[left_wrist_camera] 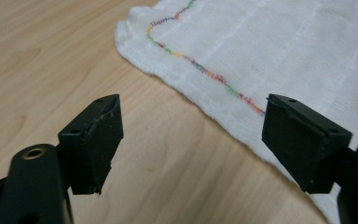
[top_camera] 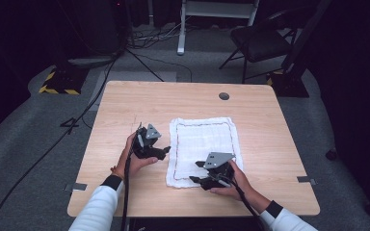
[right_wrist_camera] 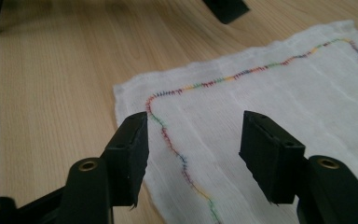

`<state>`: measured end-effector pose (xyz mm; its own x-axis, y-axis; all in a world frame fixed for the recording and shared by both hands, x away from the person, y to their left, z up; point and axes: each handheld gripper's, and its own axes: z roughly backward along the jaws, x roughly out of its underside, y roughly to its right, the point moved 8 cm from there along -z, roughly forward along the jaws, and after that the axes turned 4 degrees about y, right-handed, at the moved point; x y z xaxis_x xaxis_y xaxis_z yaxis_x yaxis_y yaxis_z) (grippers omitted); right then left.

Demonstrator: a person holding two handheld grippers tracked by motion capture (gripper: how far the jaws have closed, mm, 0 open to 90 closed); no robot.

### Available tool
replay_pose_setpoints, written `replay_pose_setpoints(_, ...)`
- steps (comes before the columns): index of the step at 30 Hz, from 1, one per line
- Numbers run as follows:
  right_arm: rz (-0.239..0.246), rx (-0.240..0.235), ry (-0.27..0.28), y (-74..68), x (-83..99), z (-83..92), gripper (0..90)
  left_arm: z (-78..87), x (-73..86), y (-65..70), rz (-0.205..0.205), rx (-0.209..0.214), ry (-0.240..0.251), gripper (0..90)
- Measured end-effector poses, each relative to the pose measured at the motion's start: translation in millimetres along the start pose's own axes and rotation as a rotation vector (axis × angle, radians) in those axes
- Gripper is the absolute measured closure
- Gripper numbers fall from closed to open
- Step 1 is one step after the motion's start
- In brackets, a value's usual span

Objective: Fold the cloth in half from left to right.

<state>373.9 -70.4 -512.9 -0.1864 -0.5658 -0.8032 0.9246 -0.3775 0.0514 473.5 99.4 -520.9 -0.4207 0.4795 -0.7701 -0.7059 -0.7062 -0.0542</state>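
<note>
2 grippers sat at the white cloth (top_camera: 203,149), which lay flat mid-table (top_camera: 125,103). Left gripper (top_camera: 165,150) hovered just off the cloth's left edge, jaws apart, nothing between. Right gripper (top_camera: 196,172) was over the near-left corner, jaws apart above the coloured stitching (right_wrist_camera: 168,137), not pinching it.

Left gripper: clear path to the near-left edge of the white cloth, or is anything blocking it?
Probably yes. The left gripper sits just off the white cloth, jaws open, with bare table between. The right gripper is over the near edge, to the side of that path.
</note>
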Motion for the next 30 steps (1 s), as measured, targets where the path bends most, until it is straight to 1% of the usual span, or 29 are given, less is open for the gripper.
replay_pose_setpoints(1,0.0,0.0,0.0,0.0,0.0,0.0,42.4,0.0,0.0,0.0,0.0,0.0,0.0,20.3)
replay_pose_setpoints(2,0.022,-0.004,-0.009,-5.0,-2.2,-9.3,42.6,-7.5,-8.1,-4.5,0.012,0.002,0.007,20.4)
replay_pose_setpoints(3,0.022,-0.004,-0.009,-5.0,-2.2,-9.3,42.6,-7.5,-8.1,-4.5,0.012,0.002,0.007,20.6)
replay_pose_setpoints(4,0.043,-0.005,-0.022,-10.1,-3.9,-17.8,42.8,-15.4,-14.7,-10.2,0.036,-0.002,0.017,20.9)
replay_pose_setpoints(5,0.046,-0.013,-0.026,-13.2,-5.0,-21.5,42.8,-19.6,-17.2,-12.8,0.051,0.004,0.015,20.8)
replay_pose_setpoints(6,0.054,-0.021,-0.028,-16.3,-6.1,-25.2,42.7,-23.9,-19.6,-16.1,0.052,-0.009,0.019,20.9)
replay_pose_setpoints(7,0.054,-0.021,-0.028,-16.3,-6.1,-25.2,42.7,-23.9,-19.6,-16.1,0.052,-0.009,0.019,21.2)
replay_pose_setpoints(8,0.073,-0.036,-0.038,-22.7,-7.6,-32.4,42.7,-29.2,-21.5,-17.6,0.056,-0.008,0.017,21.0)
replay_pose_setpoints(9,0.088,-0.043,-0.045,-26.3,-7.5,-36.6,42.5,-38.6,-24.2,-21.9,0.061,-0.021,0.004,21.0)
replay_pose_setpoints(10,0.088,-0.043,-0.045,-26.3,-7.5,-36.6,42.5,-38.6,-24.2,-21.9,0.061,-0.021,0.004,21.1)
replay_pose_setpoints(11,0.097,-0.053,-0.05,-31.4,-7.3,-41.9,42.5,-43.1,-25.1,-24.1,0.064,-0.03,0.001,21.1)
replay_pose_setpoints(12,0.097,-0.053,-0.05,-31.4,-7.3,-41.9,42.5,-47.4,-25.3,-26.4,0.069,-0.032,-0.01,21.1)
replay_pose_setpoints(13,0.119,-0.061,-0.062,-36.2,-6.9,-47.6,42.4,-56.8,-25.6,-31.1,0.091,-0.043,-0.021,20.8)
replay_pose_setpoints(15,0.125,-0.066,-0.062,-39.6,-8.3,-51.2,42.4,-65.0,-25.0,-36.7,0.11,-0.055,-0.04,20.9)
replay_pose_setpoints(16,0.13,-0.069,-0.059,-40.9,-9.4,-53.0,42.4,-68.3,-24.4,-39.7,0.117,-0.059,-0.054,20.6)
replay_pose_setpoints(17,0.132,-0.076,-0.056,-42.2,-10.3,-54.4,42.4,-68.3,-24.4,-39.7,0.117,-0.059,-0.054,20.2)
replay_pose_setpoints(18,0.133,-0.08,-0.055,-43.6,-11.1,-56.0,42.4,-71.4,-24.3,-43.7,0.128,-0.069,-0.056,20.1)
replay_pose_setpoints(19,0.133,-0.08,-0.055,-43.6,-11.1,-56.0,42.4,-73.5,-24.2,-47.6,0.147,-0.072,-0.056,20.1)
replay_pose_setpoints(20,0.137,-0.087,-0.056,-45.9,-11.8,-59.4,42.5,-77.4,-23.9,-53.7,0.174,-0.086,-0.063,20.4)
replay_pose_setpoints(22,0.138,-0.091,-0.059,-46.9,-11.7,-61.0,42.6,-79.5,-23.7,-55.8,0.174,-0.091,-0.068,20.3)
replay_pose_setpoints(23,0.144,-0.092,-0.07,-48.2,-10.2,-64.7,43.2,-81.4,-23.6,-56.8,0.179,-0.09,-0.075,20.2)
replay_pose_setpoints(25,0.146,-0.089,-0.075,-48.3,-9.2,-66.0,43.8,-85.6,-22.5,-59.2,0.178,-0.104,-0.094,20.2)
replay_pose_setpoints(26,0.155,-0.055,-0.091,-45.5,-7.0,-68.5,45.5,-87.1,-22.1,-58.6,0.179,-0.1,-0.1,19.5)
replay_pose_setpoints(27,0.155,-0.055,-0.091,-45.5,-7.0,-68.5,45.5,-88.2,-22.9,-58.8,0.174,-0.099,-0.098,19.5)
replay_pose_setpoints(28,0.137,-0.049,-0.085,-43.0,-7.1,-69.1,45.9,-89.6,-23.5,-59.0,0.184,-0.103,-0.096,18.8)
replay_pose_setpoints(30,0.134,-0.046,-0.085,-42.3,-7.1,-69.1,46.8,-90.3,-23.5,-58.6,0.19,-0.096,-0.095,19.3)
